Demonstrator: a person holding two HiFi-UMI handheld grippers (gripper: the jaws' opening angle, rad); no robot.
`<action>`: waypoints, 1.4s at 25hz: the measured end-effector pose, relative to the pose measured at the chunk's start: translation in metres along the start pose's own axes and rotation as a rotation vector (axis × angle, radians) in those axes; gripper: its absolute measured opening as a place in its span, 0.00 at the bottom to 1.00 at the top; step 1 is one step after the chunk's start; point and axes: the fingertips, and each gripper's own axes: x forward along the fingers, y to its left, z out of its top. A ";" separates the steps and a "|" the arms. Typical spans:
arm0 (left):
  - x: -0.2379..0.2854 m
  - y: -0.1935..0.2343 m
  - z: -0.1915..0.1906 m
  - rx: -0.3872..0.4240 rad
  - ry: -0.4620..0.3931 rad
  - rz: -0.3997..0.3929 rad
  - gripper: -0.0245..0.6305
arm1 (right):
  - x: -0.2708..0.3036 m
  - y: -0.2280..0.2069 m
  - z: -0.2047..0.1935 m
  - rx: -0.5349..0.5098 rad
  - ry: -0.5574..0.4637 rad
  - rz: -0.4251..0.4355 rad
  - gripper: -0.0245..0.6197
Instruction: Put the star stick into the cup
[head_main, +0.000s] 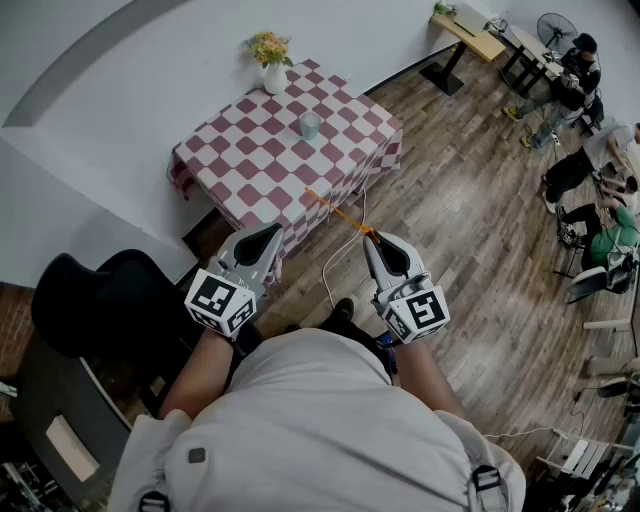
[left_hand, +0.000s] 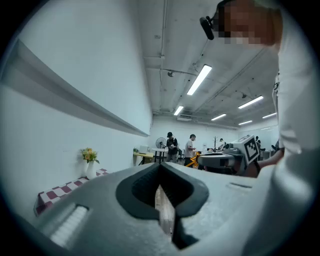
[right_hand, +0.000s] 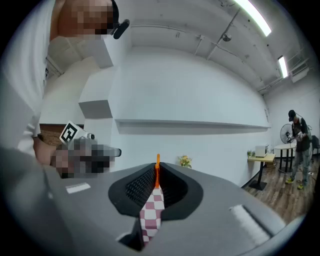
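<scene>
A pale green cup stands near the middle of a table under a red-and-white checked cloth. My right gripper is shut on a thin orange star stick, whose far end points toward the table's near edge. In the right gripper view the stick juts up between the closed jaws of the right gripper. My left gripper hangs level with the right one, short of the table, shut on nothing. In the left gripper view its jaws meet with only a sliver between them.
A white vase of flowers stands at the table's far corner. To my left is a black chair. A white cable lies on the wooden floor. Several people sit or stand at the far right, by a side table.
</scene>
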 end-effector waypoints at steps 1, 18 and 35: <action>0.005 0.000 -0.001 0.001 0.002 0.001 0.04 | 0.000 -0.005 -0.001 0.002 -0.002 0.002 0.08; 0.121 -0.002 0.005 0.010 0.018 0.075 0.04 | 0.012 -0.127 -0.002 0.018 -0.017 0.071 0.08; 0.171 0.035 -0.001 -0.020 0.029 0.174 0.04 | 0.053 -0.202 -0.013 0.037 0.010 0.117 0.08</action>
